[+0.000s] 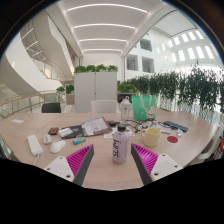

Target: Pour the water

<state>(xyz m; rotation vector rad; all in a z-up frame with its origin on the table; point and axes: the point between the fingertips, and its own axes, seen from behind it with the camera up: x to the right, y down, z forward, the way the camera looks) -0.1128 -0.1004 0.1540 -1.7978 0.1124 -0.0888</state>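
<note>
A small clear bottle with a white lettered label and a dark cap stands upright on the wooden table. It sits between the fingers of my gripper, nearer the right one, with a gap at each side. The gripper is open, and its magenta pads flank the bottle without touching it. Just beyond the right finger stands a yellowish cup.
Farther back on the table lie papers, a pink item, white objects at the left, a green container and a red disc at the right. Chairs and planters stand behind the table.
</note>
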